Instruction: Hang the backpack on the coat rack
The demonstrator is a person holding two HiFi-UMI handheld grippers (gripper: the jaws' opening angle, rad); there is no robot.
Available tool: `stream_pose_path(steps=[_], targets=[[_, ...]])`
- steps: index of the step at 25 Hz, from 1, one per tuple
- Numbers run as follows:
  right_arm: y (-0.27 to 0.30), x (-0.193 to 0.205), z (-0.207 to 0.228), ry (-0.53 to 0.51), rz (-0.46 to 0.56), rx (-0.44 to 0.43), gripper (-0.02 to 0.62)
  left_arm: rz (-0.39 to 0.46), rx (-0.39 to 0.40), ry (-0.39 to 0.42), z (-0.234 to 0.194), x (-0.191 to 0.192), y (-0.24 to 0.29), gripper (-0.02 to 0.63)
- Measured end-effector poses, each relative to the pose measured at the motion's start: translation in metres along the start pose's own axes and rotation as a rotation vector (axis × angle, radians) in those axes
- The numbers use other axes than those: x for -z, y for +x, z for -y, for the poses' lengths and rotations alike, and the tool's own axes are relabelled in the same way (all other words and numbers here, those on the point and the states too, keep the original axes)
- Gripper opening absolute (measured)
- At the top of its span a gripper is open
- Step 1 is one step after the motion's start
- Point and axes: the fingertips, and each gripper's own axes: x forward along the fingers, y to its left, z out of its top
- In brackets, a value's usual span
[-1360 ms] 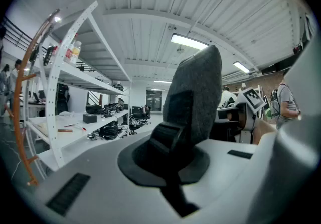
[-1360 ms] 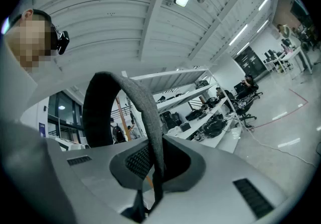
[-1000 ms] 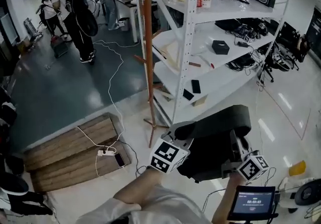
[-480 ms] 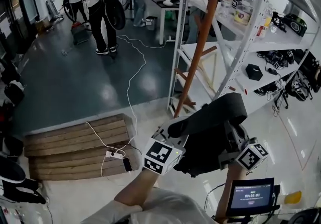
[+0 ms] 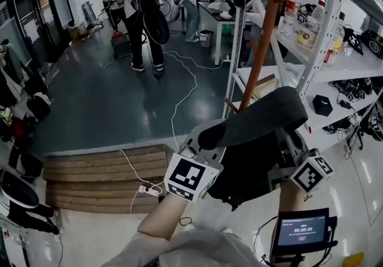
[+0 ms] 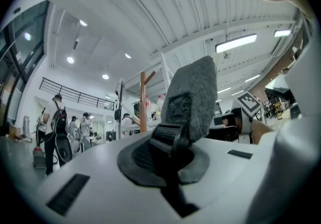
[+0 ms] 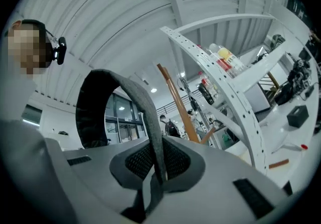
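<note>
Coat rack (image 5: 261, 50): brown wooden pole, angled pegs, upright.
Backpack (image 5: 248, 167): black, grey padded strap (image 5: 263, 117) arched over top; held aloft just in front of the coat rack.

Dark glossy floor (image 5: 90, 98), white shelving (image 5: 350, 62)

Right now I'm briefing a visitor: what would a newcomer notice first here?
A dark backpack fills the lower centre, its grey straps pinched in the left tongs and right tongs. Just beyond rises the brown coat rack, beside white shelving.
</note>
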Motion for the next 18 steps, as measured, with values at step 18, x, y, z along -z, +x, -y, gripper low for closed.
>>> stream_pose_path(steps=[18], targets=[[0.079,-0.210,0.002,-0.280,0.028,0.129,0.038,0.072,0.000,0.110,-0.076,-0.173,0.139,0.005]])
